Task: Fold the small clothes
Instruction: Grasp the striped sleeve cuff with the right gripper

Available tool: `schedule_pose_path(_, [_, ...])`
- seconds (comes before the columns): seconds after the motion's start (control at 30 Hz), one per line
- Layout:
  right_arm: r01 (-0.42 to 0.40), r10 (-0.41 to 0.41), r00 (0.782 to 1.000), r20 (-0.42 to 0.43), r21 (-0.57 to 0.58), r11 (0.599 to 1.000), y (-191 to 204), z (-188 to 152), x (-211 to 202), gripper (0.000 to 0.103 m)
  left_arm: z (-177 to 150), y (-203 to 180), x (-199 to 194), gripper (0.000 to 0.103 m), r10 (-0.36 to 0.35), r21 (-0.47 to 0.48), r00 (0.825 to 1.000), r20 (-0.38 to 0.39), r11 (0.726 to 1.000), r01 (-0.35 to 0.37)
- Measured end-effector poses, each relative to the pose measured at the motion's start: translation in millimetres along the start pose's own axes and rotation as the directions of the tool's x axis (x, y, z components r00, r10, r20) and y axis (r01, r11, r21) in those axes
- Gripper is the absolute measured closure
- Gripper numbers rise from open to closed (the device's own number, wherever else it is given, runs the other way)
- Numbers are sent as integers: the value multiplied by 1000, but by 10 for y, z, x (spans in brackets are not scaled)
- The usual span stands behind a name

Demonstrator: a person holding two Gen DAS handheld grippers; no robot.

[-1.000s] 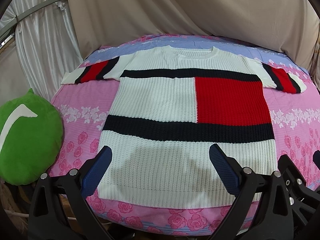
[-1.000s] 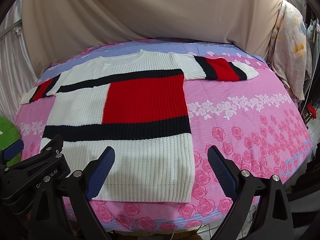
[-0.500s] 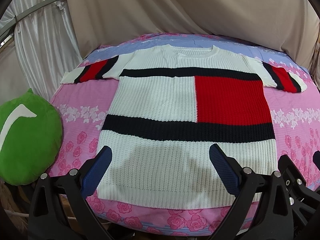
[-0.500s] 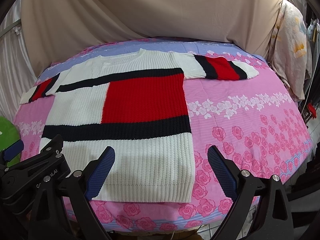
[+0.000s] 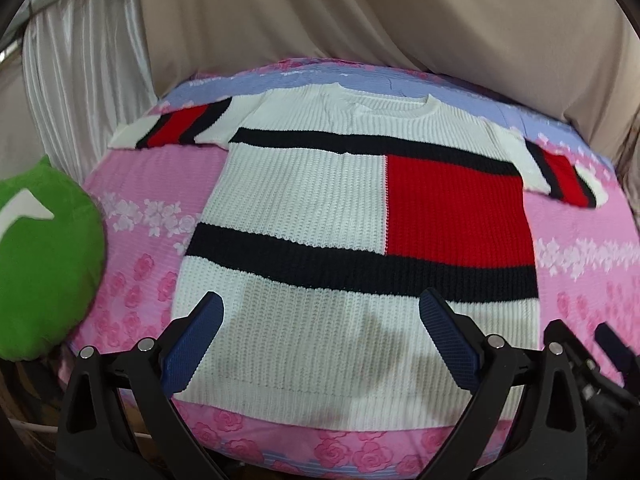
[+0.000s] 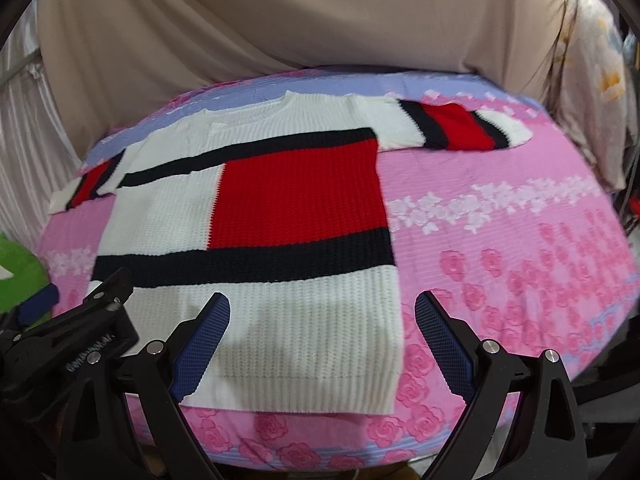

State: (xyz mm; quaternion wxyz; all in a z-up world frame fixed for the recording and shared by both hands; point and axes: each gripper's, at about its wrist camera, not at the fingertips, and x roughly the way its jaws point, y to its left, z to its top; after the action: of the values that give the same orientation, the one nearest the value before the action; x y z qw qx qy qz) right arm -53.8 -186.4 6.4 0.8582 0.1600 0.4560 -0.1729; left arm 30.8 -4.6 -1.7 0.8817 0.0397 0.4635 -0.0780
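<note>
Listing what I have before me, left to right: item one, a green cushion (image 5: 44, 256) with a white mark, sitting at the left edge of the bed, apart from the garment; pale pleated curtain (image 5: 84, 92) behind it. Item two, my left gripper (image 5: 320, 316), blue-padded fingers (image 5: 196, 344) spread wide, holding nothing, poised over the hem area of the garment; whether the tips touch the knit I cannot tell. Item three, the knit sweater (image 5: 304, 196), white with navy bands and a red block, lying flat and face up on the pink floral bedsheet (image 5: 136, 276), neckline toward the far side, hem toward me, both short striped sleeves stretched outward. Item four, my right gripper (image 6: 322, 318), fingers (image 6: 442, 344) likewise spread apart and empty, straddling the sweater's (image 6: 280, 240) right hem corner, one finger over the white knit, the other over bare sheet (image 6: 520, 240). The left tool's black frame shows at the lower left of the right view. Item five, a beige drape (image 6: 280, 20) hanging behind the bed. Item six, a pale floral cloth (image 6: 596, 92) hanging at the far right.
</note>
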Motion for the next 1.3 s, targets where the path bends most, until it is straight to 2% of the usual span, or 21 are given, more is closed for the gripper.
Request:
schedule_pose_path(0.1, [-71, 71, 997, 2, 110, 991, -411, 123, 161, 12, 92, 146, 97, 6, -34, -66, 999, -20, 997, 33])
schedule_pose_path(0.17, [-79, 77, 997, 21, 182, 980, -793, 267, 276, 12, 136, 223, 164, 6, -42, -106, 998, -38, 994, 38])
schedule_pose_path(0.27, [-84, 68, 996, 61, 313, 946, -1525, 564, 482, 12, 192, 326, 219, 7, -6, -155, 999, -41, 988, 0])
schedule_pose_path(0.37, [-136, 81, 988, 135, 471, 871, -2388, 926, 776, 12, 246, 400, 231, 7, 45, -177, 998, -34, 983, -50])
schedule_pose_path(0.47, [-102, 28, 989, 148, 519, 849, -2988, 1355, 1146, 21, 286, 487, 265, 7, 103, -191, 994, -43, 976, -109])
schedule_pose_path(0.53, [-82, 8, 990, 142, 522, 849, -3232, 1640, 1425, 27, 297, 568, 319, 7, 97, -208, 995, -30, 973, -101])
schedule_pose_path(0.6, [-58, -10, 992, 127, 521, 851, -3385, 1843, 1687, 30, 314, 612, 427, 7, 20, -205, 1000, 7, 979, -19])
schedule_pose_path(0.67, [-23, -36, 994, 100, 529, 848, -3500, 1981, 1945, 35, 374, 602, 540, 7, 2, -175, 1000, -3, 984, -3])
schedule_pose_path(0.73, [-6, -56, 994, 92, 569, 822, -3608, 2010, 2115, 35, 443, 589, 638, 7, -10, -161, 1000, -13, 987, 8])
schedule_pose_path(0.8, [-36, -41, 993, 108, 621, 783, -3702, 1993, 2244, 34, 473, 576, 684, 7, -8, -167, 1000, -15, 986, 5])
schedule_pose_path(0.87, [-38, -65, 988, 141, 626, 779, -3703, 2031, 2263, 39, 504, 576, 735, 7, -8, -175, 1000, -29, 984, 3])
schedule_pose_path(0.9, [-32, -71, 988, 140, 624, 780, -3687, 2064, 2271, 65, 511, 577, 747, 7, -7, -174, 999, -36, 985, 1])
schedule_pose_path(0.93, [-56, -50, 987, 152, 620, 782, -3663, 2116, 2271, 98, 530, 589, 756, 7, -7, -172, 999, -36, 985, 1])
schedule_pose_path(1.0, [-98, -44, 977, 210, 618, 780, -3523, 2242, 2146, 96, 572, 630, 761, 7, -1, -176, 1000, -26, 984, -4])
schedule_pose_path(1.03, [-158, -15, 960, 279, 586, 795, -3353, 2348, 1998, 96, 593, 654, 767, 7, -2, -181, 1000, -21, 983, -2])
schedule_pose_path(1.07, [-211, 31, 944, 328, 532, 820, -3133, 2472, 1855, 96, 633, 679, 787, 7, -3, -188, 1000, -20, 982, -1])
schedule_pose_path(1.1, [-271, 94, 921, 378, 445, 853, -2796, 2623, 1660, 97, 675, 702, 806, 7, 0, -195, 1000, -18, 981, -4])
schedule_pose_path(1.17, [-364, 231, 872, 431, 256, 896, -2115, 2812, 1353, 96, 768, 757, 825, 7, -7, -211, 1000, -1, 978, 7])
schedule_pose_path(1.2, [-403, 306, 846, 437, 148, 903, -1726, 2855, 1223, 96, 823, 780, 837, 7, -10, -213, 1000, 7, 977, 11])
schedule_pose_path(1.23, [-448, 399, 819, 412, 26, 894, -1235, 2862, 1130, 96, 863, 804, 848, 6, -15, -213, 1000, 13, 977, 17])
schedule_pose_path(1.3, [-514, 524, 789, 320, -121, 849, -489, 2769, 1137, 92, 992, 864, 908, 6, -26, -223, 999, 27, 974, 31])
